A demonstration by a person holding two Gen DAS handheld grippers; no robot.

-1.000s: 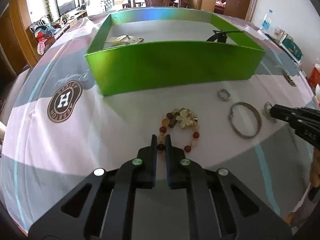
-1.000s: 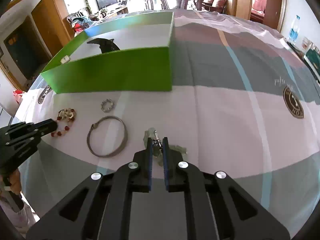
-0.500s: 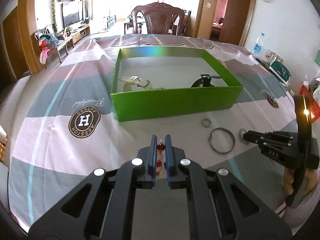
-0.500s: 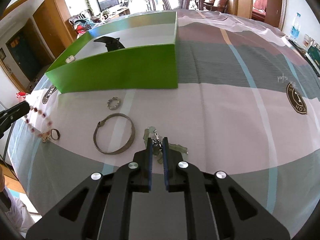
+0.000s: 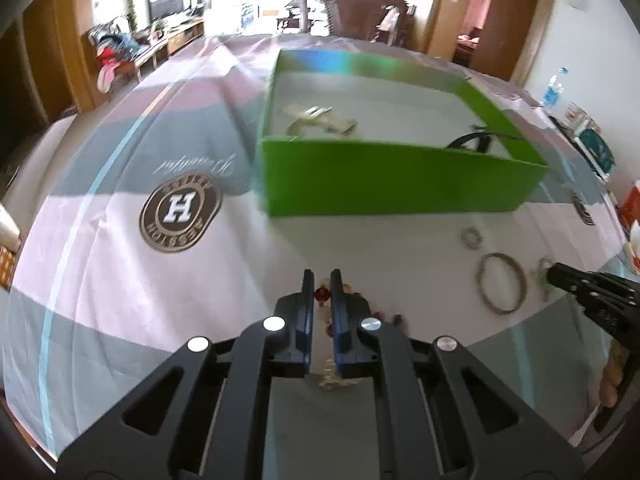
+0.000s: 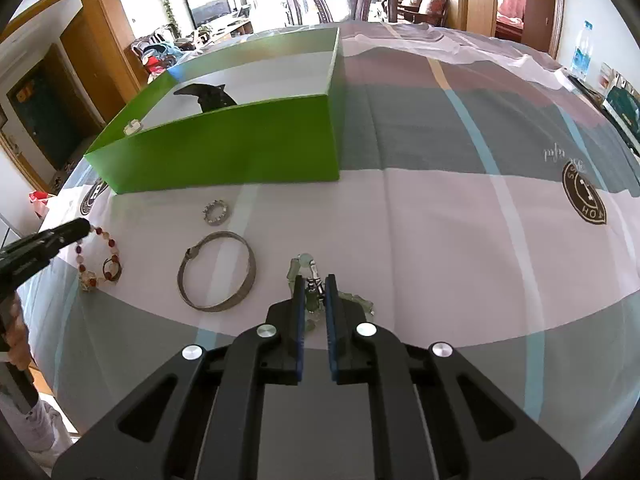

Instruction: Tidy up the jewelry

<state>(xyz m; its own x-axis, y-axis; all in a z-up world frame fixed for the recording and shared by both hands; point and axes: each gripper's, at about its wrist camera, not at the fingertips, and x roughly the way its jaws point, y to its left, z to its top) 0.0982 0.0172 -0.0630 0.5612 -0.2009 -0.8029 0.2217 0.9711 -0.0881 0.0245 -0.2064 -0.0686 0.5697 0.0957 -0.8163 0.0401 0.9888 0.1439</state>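
The left claw (image 5: 321, 280) is seen closed on a beaded bracelet (image 6: 98, 262) of red and pale beads. One red bead is pinched between its blue pads; the rest of the strand hangs from the tips, its lower end lying on or just above the cloth, which of the two cannot be told.

The right claw (image 6: 312, 286) is closed on a pale green bracelet (image 6: 308, 300). Its metal clasp sits between the fingers, and the green stones lie on the cloth under and beside the tips.

A green box (image 5: 400, 180) stands open on the counter (image 6: 440, 240), which is covered by a pink and grey cloth bearing round logos. Inside the box a pale metallic piece (image 5: 320, 120) lies near the left wall and a black item (image 6: 208, 96) near the right wall; neither can be identified further.

Between the box and the claws, a small silver ring (image 6: 217, 212) and a silver bangle (image 6: 218, 276) lie flat on the cloth, near one another but apart.

The left-wrist view is motion-blurred.
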